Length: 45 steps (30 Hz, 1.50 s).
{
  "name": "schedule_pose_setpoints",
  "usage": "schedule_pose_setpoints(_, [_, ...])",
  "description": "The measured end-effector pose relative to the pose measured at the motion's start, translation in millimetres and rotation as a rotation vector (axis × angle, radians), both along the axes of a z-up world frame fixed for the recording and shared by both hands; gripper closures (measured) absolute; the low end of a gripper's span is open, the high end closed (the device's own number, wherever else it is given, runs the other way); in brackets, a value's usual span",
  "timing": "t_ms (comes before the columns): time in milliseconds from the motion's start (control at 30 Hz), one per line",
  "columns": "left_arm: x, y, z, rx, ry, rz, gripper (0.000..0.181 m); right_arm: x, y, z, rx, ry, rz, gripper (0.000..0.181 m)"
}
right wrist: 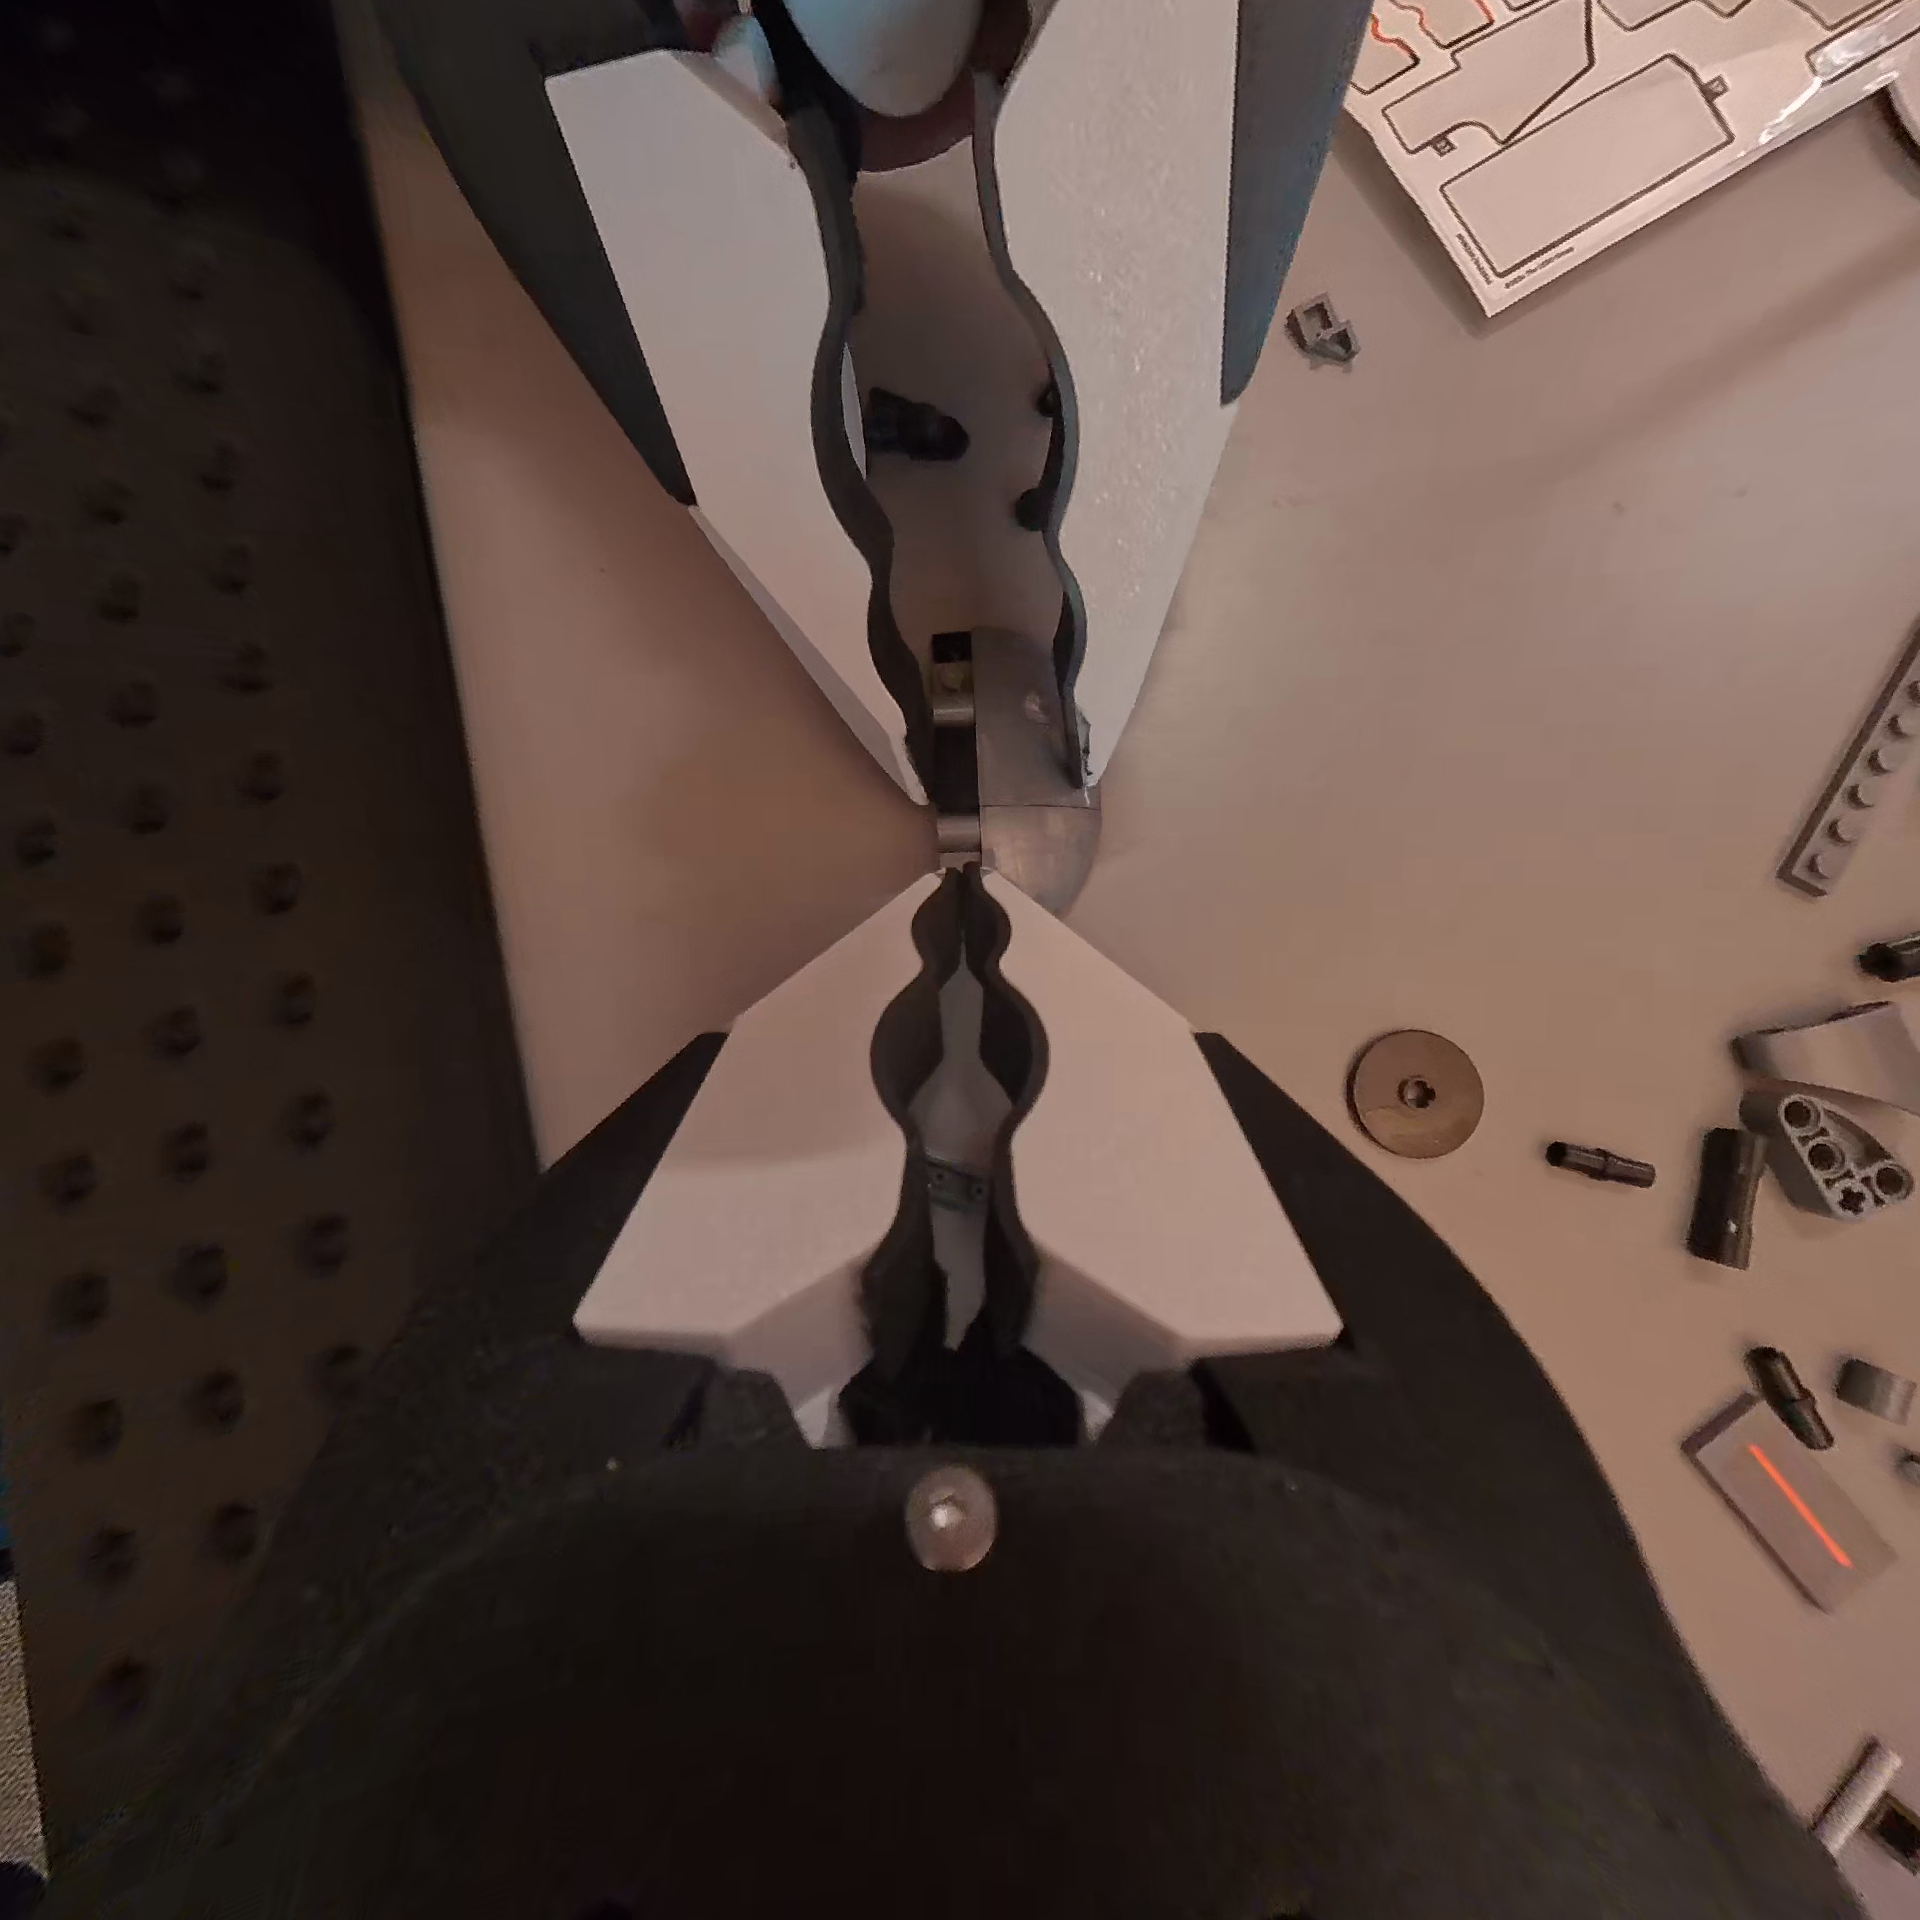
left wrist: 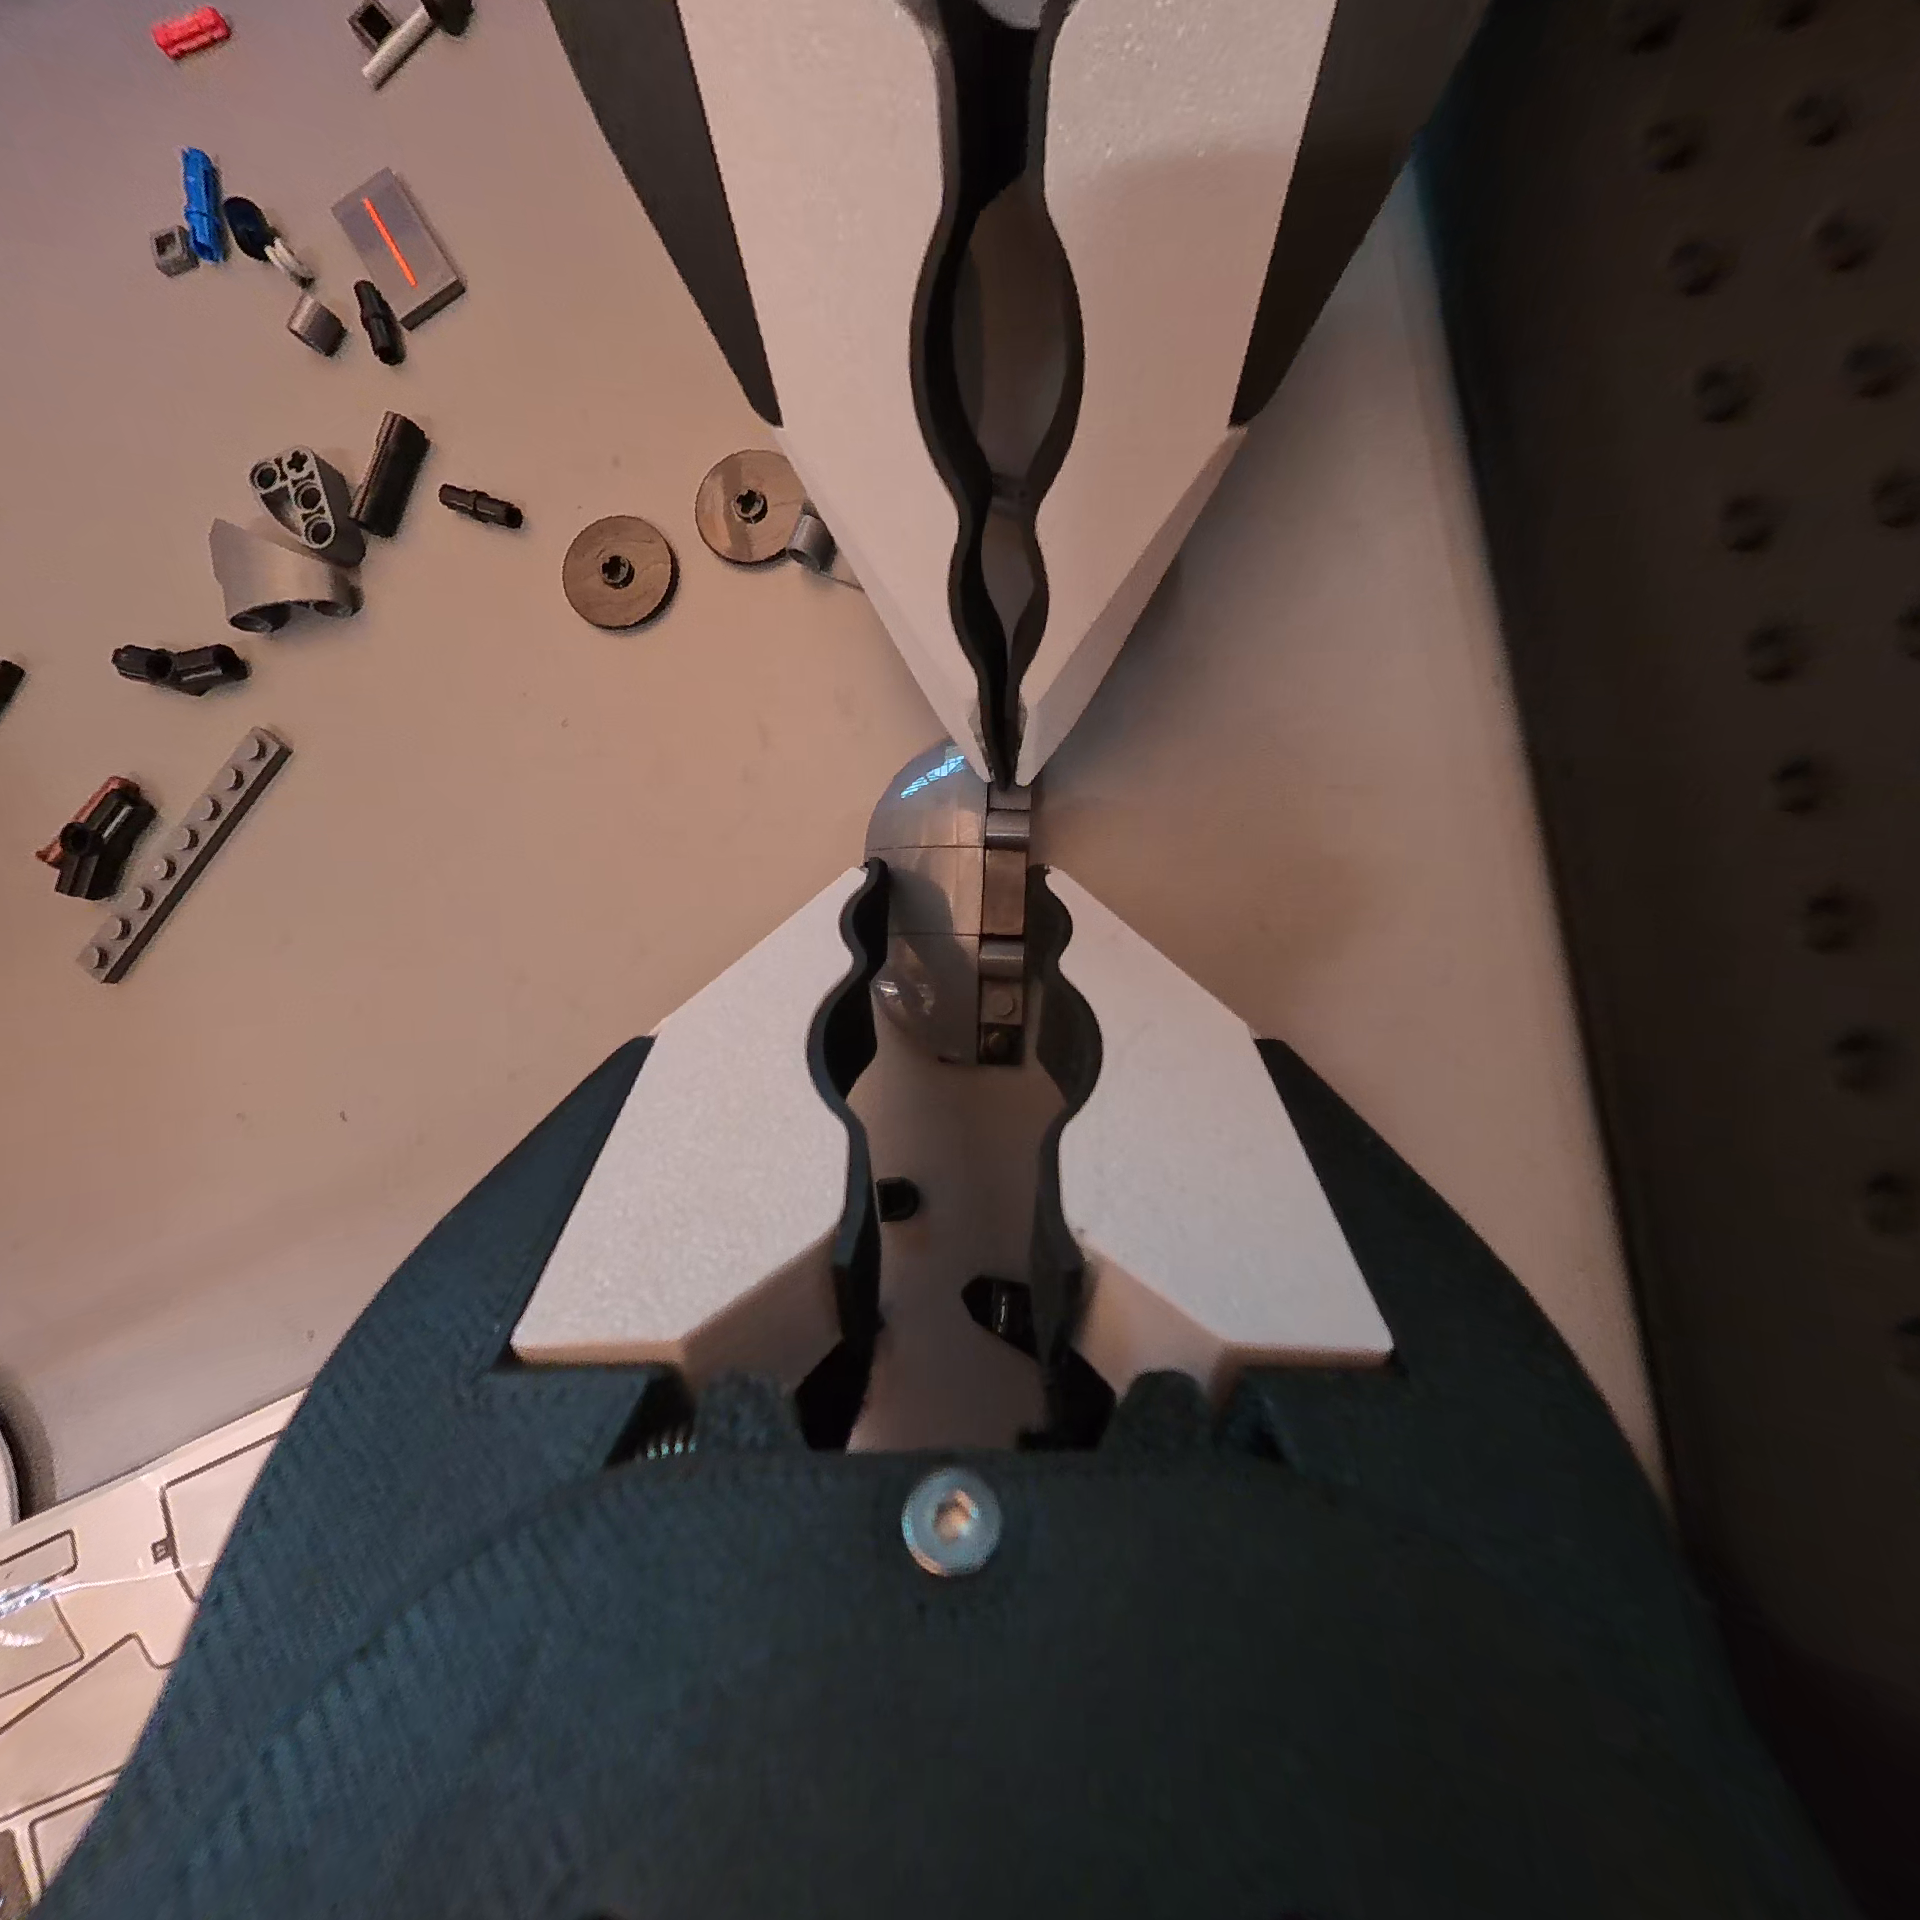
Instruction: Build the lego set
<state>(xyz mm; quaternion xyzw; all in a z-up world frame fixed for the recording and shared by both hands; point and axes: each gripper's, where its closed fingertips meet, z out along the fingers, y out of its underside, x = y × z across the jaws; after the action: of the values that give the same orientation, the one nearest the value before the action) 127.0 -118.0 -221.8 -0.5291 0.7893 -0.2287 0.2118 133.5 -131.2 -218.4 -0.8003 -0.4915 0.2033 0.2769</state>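
Table: plain beige top (left wrist: 520,1039) with a dark studded mat (left wrist: 1766,727) running along its edge.
Far left: loose parts scattered around, namely a red brick (left wrist: 189,31), a blue pin (left wrist: 203,203), a grey tile with an orange line (left wrist: 399,246), a long grey studded plate (left wrist: 185,854) and two round tan discs (left wrist: 620,571) (one is partly tucked behind the other gripper).
Corner: sticker sheet (right wrist: 1558,135) lying flat, seen best from the right wrist view.
Lego assembly: small grey build with a rounded dome side (left wrist: 961,894), held up over the table in the middle between both tools.
Left gripper: (left wrist: 951,883) fingers spread about the build's width and clamped on its lower part.
Right gripper: (right wrist: 954,878) fingers pressed nearly together, tips pinching the little grey piece at the assembly's end, meeting the left gripper head-on.
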Motion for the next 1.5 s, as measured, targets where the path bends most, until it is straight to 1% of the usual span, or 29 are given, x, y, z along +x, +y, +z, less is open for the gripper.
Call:
schedule_pose_setpoints(267, [0,1,0,0.01,0.006,0.0,0.157,-1,0,-1,0.032,-0.039,0.012,0.181])
schedule_pose_setpoints(400, [2,3,0,0.018,-0.004,0.009,0.157,4,5,2,0.02,0.021,-0.003,0.181])
schedule_pose_setpoints(433, [2,4,0,0.021,-0.003,0.017,0.157,10,12,10,0.065,0.038,-0.036,0.181])
schedule_pose_setpoints(467, [2,6,0,0.027,-0.001,0.028,0.157,17,22,24,0.129,0.088,-0.092,0.181])
schedule_pose_setpoints(533, [2,14,0,0.039,-0.002,0.067,0.157,36,38,56,0.196,0.234,-0.208,0.181])
schedule_pose_setpoints(600, [1,18,0,0.028,-0.007,0.086,0.157,66,54,75,0.288,0.29,-0.358,0.181])
schedule_pose_setpoints(633, [1,21,0,0.028,-0.01,0.098,0.157,78,58,81,0.313,0.313,-0.405,0.181])
schedule_pose_setpoints(667, [1,23,0,0.023,-0.011,0.108,0.157,87,60,83,0.325,0.319,-0.442,0.181])
schedule_pose_setpoints(733, [0,25,1,0.017,-0.012,0.123,0.157,108,68,79,0.357,0.267,-0.531,0.181])
schedule_pose_setpoints(767, [-1,28,1,0.029,-0.009,0.131,0.153,116,70,78,0.364,0.252,-0.559,0.179])
schedule_pose_setpoints(800, [-3,29,0,0.035,0.004,0.131,0.151,121,72,76,0.362,0.247,-0.58,0.177])
schedule_pose_setpoints(867, [-4,28,-1,0.023,0.003,0.126,0.15,134,77,73,0.36,0.231,-0.637,0.165])
schedule_pose_setpoints(900, [-4,28,-1,0.015,0.002,0.129,0.149,139,79,72,0.362,0.23,-0.659,0.161])
schedule_pose_setpoints(967, [-5,29,-1,0.012,0.006,0.129,0.15,149,84,73,0.386,0.216,-0.7,0.16])
schedule_pose_setpoints(1033, [-5,28,-1,0.011,0.008,0.129,0.15,159,89,74,0.407,0.193,-0.741,0.153])
schedule_pose_setpoints(1133, [-5,30,-1,0.021,0.013,0.137,0.152,165,97,74,0.409,0.179,-0.77,0.153])
schedule_pose_setpoints(1200, [-5,30,-2,0.018,0.014,0.142,0.152,171,103,75,0.434,0.137,-0.785,0.153])
schedule_pose_setpoints(1233, [-4,31,-2,0.014,0.013,0.15,0.152,180,107,77,0.463,0.106,-0.81,0.152])
schedule_pose_setpoints(1267, [-4,31,-2,0.009,0.012,0.158,0.153,190,111,85,0.514,0.089,-0.842,0.149])
schedule_pose_setpoints(1300, [-4,31,-1,0.004,0.012,0.162,0.153,200,115,100,0.588,0.093,-0.864,0.148])
schedule_pose_setpoints(1333, [-4,31,-1,0.004,0.014,0.165,0.153,209,117,117,0.667,0.107,-0.878,0.152])
schedule_pose_setpoints(1367, [-4,33,-1,0.009,0.014,0.171,0.153,219,120,130,0.719,0.123,-0.899,0.157])
schedule_pose_setpoints(1400, [-5,35,-1,0.011,0.014,0.183,0.153,228,124,137,0.733,0.147,-0.921,0.156])
schedule_pose_setpoints(1433, [-5,35,-1,0.005,0.013,0.188,0.153,234,129,138,0.724,0.173,-0.937,0.154])
schedule_pose_setpoints(1500, [-5,36,-1,0.001,0.009,0.189,0.153,240,137,132,0.692,0.208,-0.953,0.158])
